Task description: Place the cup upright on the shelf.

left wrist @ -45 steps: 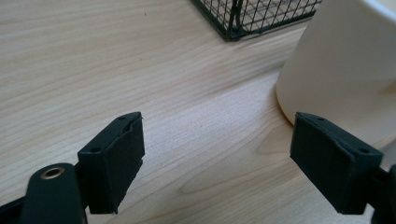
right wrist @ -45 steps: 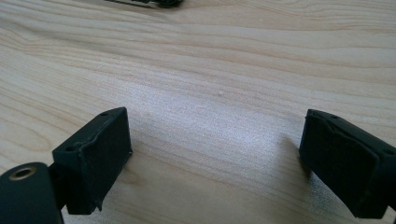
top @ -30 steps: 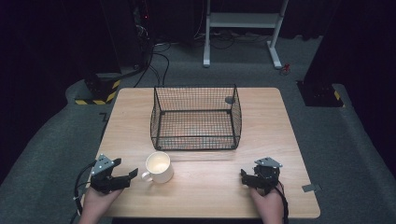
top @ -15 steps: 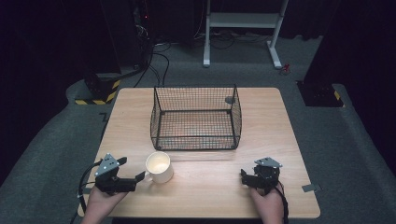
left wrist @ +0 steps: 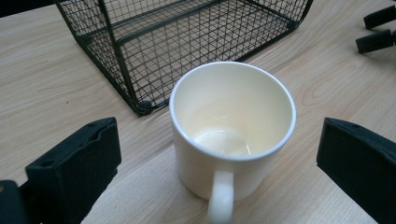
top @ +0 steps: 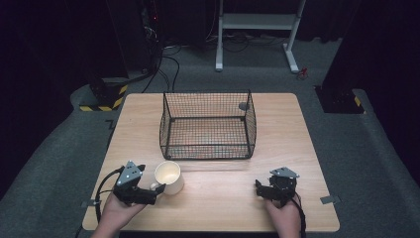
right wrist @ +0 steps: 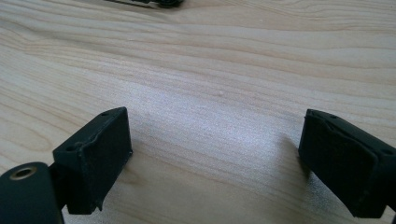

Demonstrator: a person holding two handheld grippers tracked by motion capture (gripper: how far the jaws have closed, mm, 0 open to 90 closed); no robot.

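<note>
Near edge of the desk (top: pixel 218 213): the person's two hands come in from the bottom, each with a hand-held gripper.

Left hand-held gripper (top: pixel 157 191) sits at the near-left of the desk, jaws pointing toward the mug. Its jaws have just been opening and now stand released, wide apart; in the left gripper view the two black jaws flank the mug with clear desk showing on each side, pads not touching it. Nothing grasped.

Right hand-held gripper (top: pixel 258 187) rests at the near-right, well apart from the mug. Right gripper view: jaws spread wide, released, bare wood grain between them, nothing held.

Cream ceramic mug (top: pixel 168 177) stands upright on the desk just ahead of the left hand-held gripper, empty, glossy inside, handle turned toward that gripper (left gripper view shows the handle (left wrist: pixel 221 196) nearest the camera). Mug is outside the basket, just beside its near-left corner, not touching as far as can be seen.

Black wire mesh basket (top: pixel 208 148) stands mid-desk, open top, empty apart from a small dark tag at its far-right rim.

Beyond the desk: grey carpet floor (top: pixel 376 163), cables, a white metal frame stand (top: pixel 257 22), a black-yellow striped block (top: pixel 101 104) at far left.
</note>
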